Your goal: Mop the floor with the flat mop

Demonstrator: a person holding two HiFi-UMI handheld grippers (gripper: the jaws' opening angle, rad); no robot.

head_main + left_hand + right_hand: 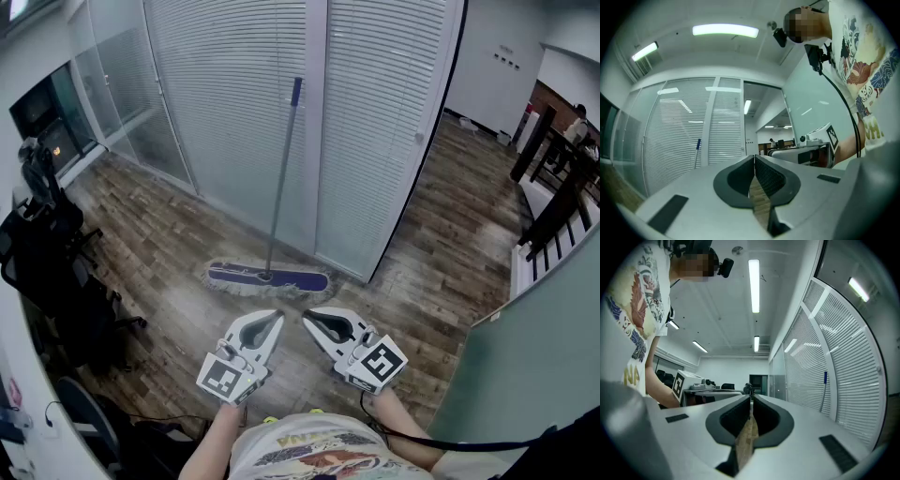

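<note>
Wood-plank floor [159, 225], slatted blind partition [234, 112] behind. Flat mop [267, 277]: purple head flat on floor at foot of partition, handle rising against blinds. Mop lies ahead of both grippers, apart from them, touched by neither. Left gripper [277, 317]: jaws together, nothing between. Right gripper [307, 317]: jaws together, nothing between. Tips near each other, converging toward mop head

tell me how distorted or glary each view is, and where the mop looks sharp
head view: evenly lit, edges bowed, flat mop sharp; left gripper view: heavy fisheye, dark corners, ceiling light blown out, mop only a thin distant handle; right gripper view: same fisheye, ceiling strips glaring.
</note>
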